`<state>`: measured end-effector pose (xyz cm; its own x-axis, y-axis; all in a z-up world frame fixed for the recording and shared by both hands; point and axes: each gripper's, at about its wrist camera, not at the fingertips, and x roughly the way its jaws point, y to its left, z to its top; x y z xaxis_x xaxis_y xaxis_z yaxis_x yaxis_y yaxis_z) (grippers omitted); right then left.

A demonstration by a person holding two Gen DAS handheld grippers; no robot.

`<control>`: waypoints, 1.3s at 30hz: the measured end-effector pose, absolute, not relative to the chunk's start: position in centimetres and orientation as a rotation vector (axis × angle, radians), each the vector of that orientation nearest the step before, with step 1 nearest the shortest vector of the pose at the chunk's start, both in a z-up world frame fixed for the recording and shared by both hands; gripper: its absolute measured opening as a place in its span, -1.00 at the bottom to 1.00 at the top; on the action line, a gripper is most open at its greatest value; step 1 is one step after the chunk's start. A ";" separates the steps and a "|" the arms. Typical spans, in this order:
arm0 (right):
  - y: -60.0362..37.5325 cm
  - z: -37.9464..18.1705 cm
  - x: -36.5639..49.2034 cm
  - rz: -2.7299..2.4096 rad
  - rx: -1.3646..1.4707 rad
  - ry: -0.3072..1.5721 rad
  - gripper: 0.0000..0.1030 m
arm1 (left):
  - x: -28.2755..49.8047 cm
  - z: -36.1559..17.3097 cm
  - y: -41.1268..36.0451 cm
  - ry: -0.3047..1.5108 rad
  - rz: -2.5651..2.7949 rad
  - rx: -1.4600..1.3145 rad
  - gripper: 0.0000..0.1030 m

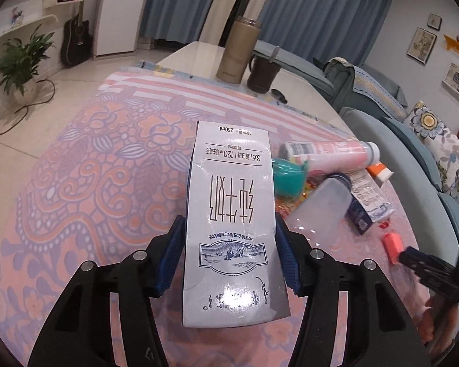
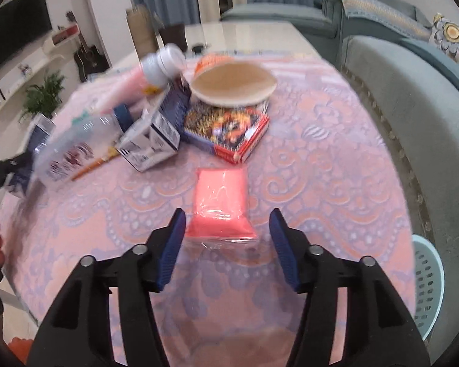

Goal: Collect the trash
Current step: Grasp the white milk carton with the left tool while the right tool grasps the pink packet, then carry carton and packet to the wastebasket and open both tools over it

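Observation:
My left gripper (image 1: 229, 235) is shut on a white milk carton (image 1: 231, 214) with blue print, held above the pink patterned tablecloth (image 1: 91, 183). My right gripper (image 2: 228, 232) is open, its fingers on either side of a pink plastic packet (image 2: 222, 205) that lies flat on the cloth. The packet also shows in the left wrist view (image 1: 393, 246), next to the right gripper (image 1: 425, 267). Behind it lies a heap of trash: a clear bottle (image 2: 73, 150), a blue and white carton (image 2: 151, 143), a colourful snack box (image 2: 229, 133), a paper bowl (image 2: 232, 84) and a pink bottle (image 2: 156, 73).
A light blue basket (image 2: 428, 287) stands on the floor at the right, beside the table edge. A teal sofa (image 2: 413, 101) runs along the right. A tan flask (image 1: 237, 52) and a dark mug (image 1: 263, 73) stand on the far table end.

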<state>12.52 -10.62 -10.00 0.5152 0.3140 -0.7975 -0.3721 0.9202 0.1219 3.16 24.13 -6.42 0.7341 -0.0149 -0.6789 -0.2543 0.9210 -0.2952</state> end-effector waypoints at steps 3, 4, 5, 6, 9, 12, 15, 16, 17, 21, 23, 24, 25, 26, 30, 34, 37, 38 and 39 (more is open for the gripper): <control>-9.8 -10.8 13.0 0.384 -0.071 0.948 0.04 | 3.0 -6.0 23.4 0.720 0.136 -0.370 0.05; -9.7 -10.8 13.2 0.371 -0.075 0.950 0.04 | 3.0 -5.9 23.3 0.712 0.133 -0.378 0.05; -9.4 -10.9 13.2 0.367 -0.075 0.949 0.04 | 2.9 -5.8 23.0 0.695 0.118 -0.396 0.05; -9.2 -10.9 13.4 0.367 -0.071 0.951 0.04 | 2.9 -5.7 22.8 0.683 0.108 -0.405 0.05; -8.5 -10.8 14.1 0.355 -0.069 0.961 0.04 | 2.8 -5.5 21.5 0.654 0.080 -0.405 0.05; -8.0 -11.3 14.7 0.322 -0.084 0.991 0.04 | 2.9 -5.0 19.8 0.647 0.049 -0.368 0.05; -7.8 -11.3 14.7 0.305 -0.093 0.988 -0.12 | 3.0 -4.4 18.2 0.644 0.014 -0.330 0.05; -7.8 -11.2 14.6 0.294 -0.103 0.979 -0.27 | 3.1 -4.2 17.8 0.643 0.001 -0.327 0.05; -7.9 -11.0 14.5 0.304 -0.093 0.969 -0.29 | 3.1 -4.0 17.3 0.642 -0.015 -0.324 0.05; -8.8 -9.3 13.1 0.290 -0.082 0.897 -0.30 | 3.1 -2.7 14.7 0.626 -0.080 -0.294 0.05; -9.8 -7.8 12.2 0.281 -0.062 0.860 -0.30 | 3.3 -1.9 13.4 0.613 -0.109 -0.280 0.05; -10.6 -6.9 11.6 0.271 -0.054 0.837 -0.30 | 3.4 -1.2 12.5 0.603 -0.127 -0.272 0.05; -11.4 -5.8 11.0 0.258 -0.050 0.813 -0.30 | 3.4 -0.6 11.8 0.593 -0.142 -0.268 0.05; -12.0 -5.1 10.5 0.248 -0.048 0.796 -0.30 | 3.5 0.0 11.1 0.583 -0.157 -0.265 0.05; -16.4 -1.8 8.3 0.187 -0.015 0.723 -0.30 | 3.6 3.0 7.0 0.541 -0.259 -0.253 0.05; -21.3 0.5 7.0 0.120 0.032 0.674 -0.30 | 3.5 5.6 1.9 0.505 -0.348 -0.206 0.05; -25.1 1.7 6.0 0.062 0.058 0.642 -0.30 | 3.5 7.0 -2.7 0.492 -0.420 -0.161 0.05; -26.7 2.0 5.5 0.033 0.069 0.630 -0.30 | 3.5 7.2 -3.8 0.491 -0.438 -0.152 0.05; -27.4 2.2 4.9 0.020 0.076 0.626 -0.30 | 3.6 7.4 -5.5 0.494 -0.463 -0.138 0.05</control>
<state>4.89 -27.42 2.16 0.8104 0.0420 -0.5843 0.0037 0.9970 0.0768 3.64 -5.53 7.45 0.7798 -0.4601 -0.4246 0.3947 0.8877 -0.2371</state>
